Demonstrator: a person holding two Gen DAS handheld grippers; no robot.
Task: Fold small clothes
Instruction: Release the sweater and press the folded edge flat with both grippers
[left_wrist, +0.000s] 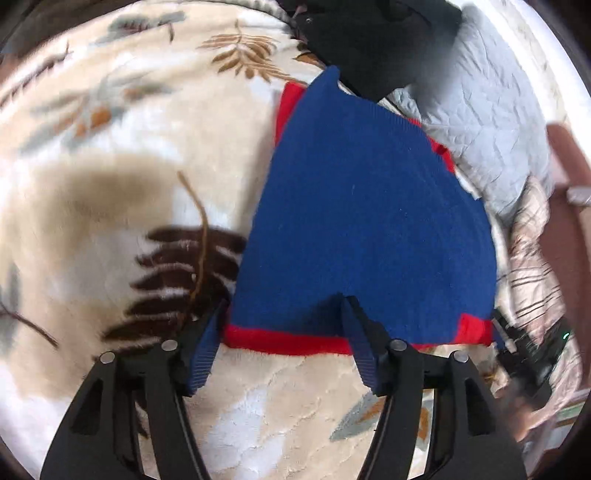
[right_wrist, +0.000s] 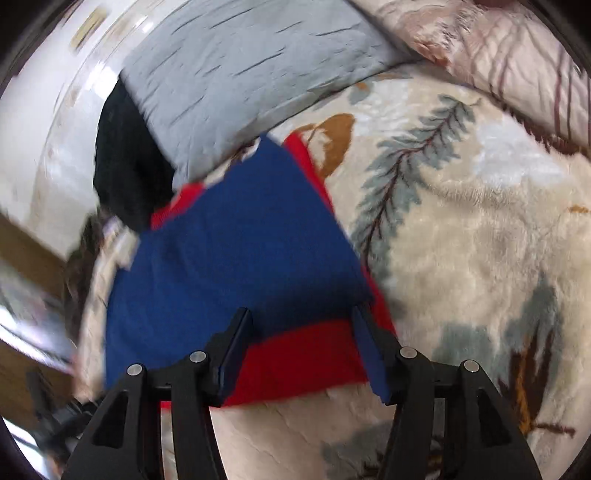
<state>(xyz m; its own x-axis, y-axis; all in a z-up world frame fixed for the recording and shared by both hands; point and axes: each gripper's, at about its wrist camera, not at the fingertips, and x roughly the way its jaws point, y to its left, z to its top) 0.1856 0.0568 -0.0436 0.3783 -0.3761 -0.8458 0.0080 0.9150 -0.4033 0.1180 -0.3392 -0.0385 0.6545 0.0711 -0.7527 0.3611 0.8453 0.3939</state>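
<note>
Jaws on both are gaping, gripping nothing: left hand-held gripper (left_wrist: 282, 314) and right hand-held gripper (right_wrist: 304, 319) are hovering at the near hem of the blue-and-red sweater (left_wrist: 362, 221), which is lying flat on the leaf-print blanket (left_wrist: 110, 147).

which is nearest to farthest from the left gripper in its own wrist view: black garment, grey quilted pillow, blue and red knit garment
1. Blue and red knit garment, right at the tips of the left gripper.
2. Grey quilted pillow, beyond it on the right.
3. Black garment, at the top, farthest.
</note>
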